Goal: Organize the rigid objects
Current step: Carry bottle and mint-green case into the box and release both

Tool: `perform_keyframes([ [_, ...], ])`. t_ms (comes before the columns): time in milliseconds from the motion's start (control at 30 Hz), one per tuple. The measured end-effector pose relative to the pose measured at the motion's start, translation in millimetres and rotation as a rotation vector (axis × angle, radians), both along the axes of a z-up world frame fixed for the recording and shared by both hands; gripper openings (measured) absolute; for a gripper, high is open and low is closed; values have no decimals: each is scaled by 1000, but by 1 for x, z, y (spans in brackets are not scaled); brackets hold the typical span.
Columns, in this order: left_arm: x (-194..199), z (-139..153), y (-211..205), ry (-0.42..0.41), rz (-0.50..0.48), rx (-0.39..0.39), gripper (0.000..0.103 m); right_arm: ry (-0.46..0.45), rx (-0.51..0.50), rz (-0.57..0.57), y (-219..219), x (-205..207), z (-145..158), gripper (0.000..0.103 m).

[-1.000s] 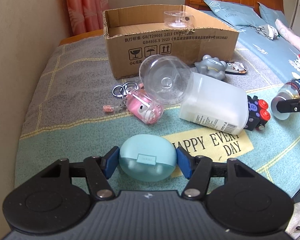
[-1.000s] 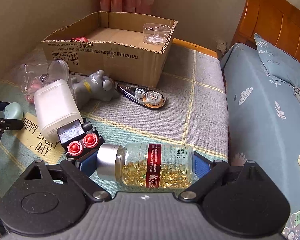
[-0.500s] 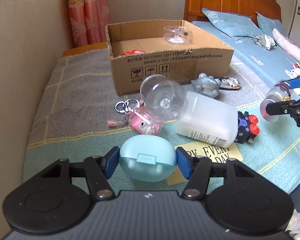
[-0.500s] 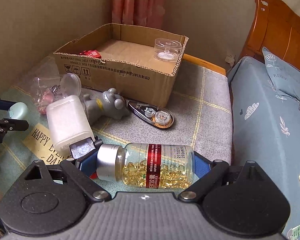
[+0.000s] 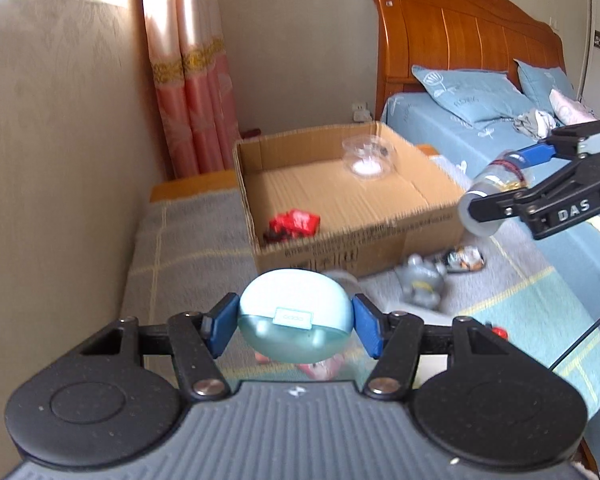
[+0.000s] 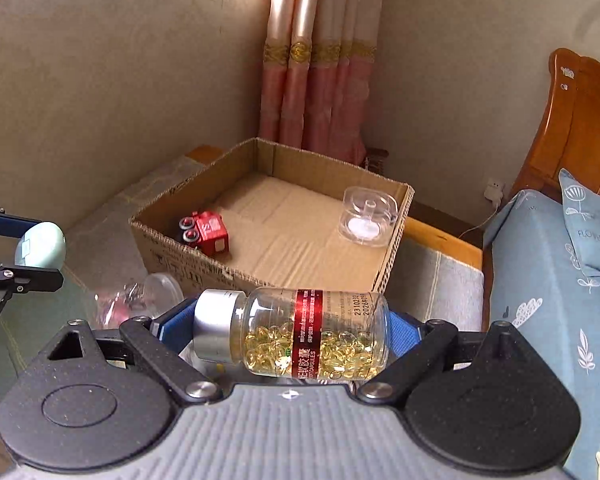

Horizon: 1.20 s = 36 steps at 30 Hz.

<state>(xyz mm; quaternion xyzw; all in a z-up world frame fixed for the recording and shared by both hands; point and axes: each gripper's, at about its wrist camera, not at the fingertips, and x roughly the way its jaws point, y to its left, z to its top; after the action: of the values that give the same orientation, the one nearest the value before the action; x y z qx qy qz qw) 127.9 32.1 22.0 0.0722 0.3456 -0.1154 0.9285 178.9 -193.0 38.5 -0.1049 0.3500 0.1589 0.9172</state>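
Two grippers hang above the blanket before the cardboard box (image 6: 284, 236). Left gripper (image 5: 294, 322) has its jaws clamped on a pale blue earbud case (image 5: 294, 316), its small label too blurred to read. Right gripper (image 6: 290, 330) grips a capsule bottle (image 6: 300, 332) sideways; its red band carries Chinese characters and "2310". Its arm reads "DAS".

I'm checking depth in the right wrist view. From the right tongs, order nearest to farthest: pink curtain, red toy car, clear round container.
1. Red toy car, in the cardboard box's near left corner.
2. Clear round container, at the box's far right.
3. Pink curtain, behind the box by the wall.
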Motion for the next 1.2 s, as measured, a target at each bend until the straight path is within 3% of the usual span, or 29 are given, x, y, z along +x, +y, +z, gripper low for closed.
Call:
perform_keyframes([
  [333,68,17,-15,-32,-8,13,60,43,23,-49,18,69,-7,97],
  [433,87,18,-22,-31,-24,21,60,55,35,-54,16,79,-13,103],
  [700,128,16,-37,-2,-45,38,60,60,105,-84,-1,63,-7,103],
  [1000,173,8,-57,40,-73,54,60,51,85,-74,-5,40,0,103],
  [1200,196,-14,-66,94,-77,84,60,59,59,-80,-5,29,-1,103],
])
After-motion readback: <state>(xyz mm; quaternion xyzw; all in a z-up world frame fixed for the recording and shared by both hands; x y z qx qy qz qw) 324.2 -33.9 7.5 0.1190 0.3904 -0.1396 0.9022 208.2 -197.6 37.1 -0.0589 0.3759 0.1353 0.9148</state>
